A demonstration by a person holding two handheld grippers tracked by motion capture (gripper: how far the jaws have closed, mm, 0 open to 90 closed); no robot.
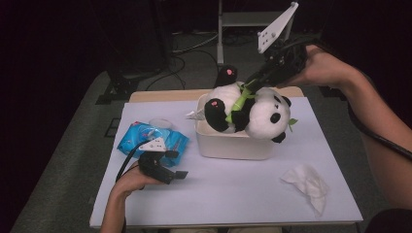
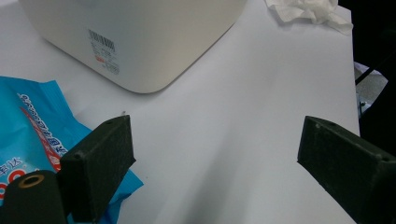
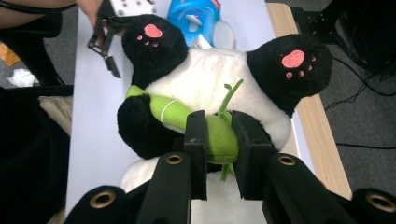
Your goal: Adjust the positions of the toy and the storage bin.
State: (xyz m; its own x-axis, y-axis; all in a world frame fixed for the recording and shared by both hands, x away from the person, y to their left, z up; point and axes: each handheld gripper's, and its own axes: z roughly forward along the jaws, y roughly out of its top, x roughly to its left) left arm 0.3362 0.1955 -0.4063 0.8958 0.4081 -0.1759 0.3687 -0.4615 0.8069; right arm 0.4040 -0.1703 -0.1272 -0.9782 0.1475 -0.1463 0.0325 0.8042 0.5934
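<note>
Both tools are busy: my right gripper [image 3: 219,140] pinches the panda's [image 1: 252,109] green bamboo [image 3: 205,126] over the white bin [image 1: 233,143]; my left gripper [image 2: 215,154] rests spread. Next, I'd lower the panda in and let go.

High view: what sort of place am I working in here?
Probably a lab or recording workspace: a white-covered table on grey floor, cables and a metal stand behind, everything around it dark.
</note>
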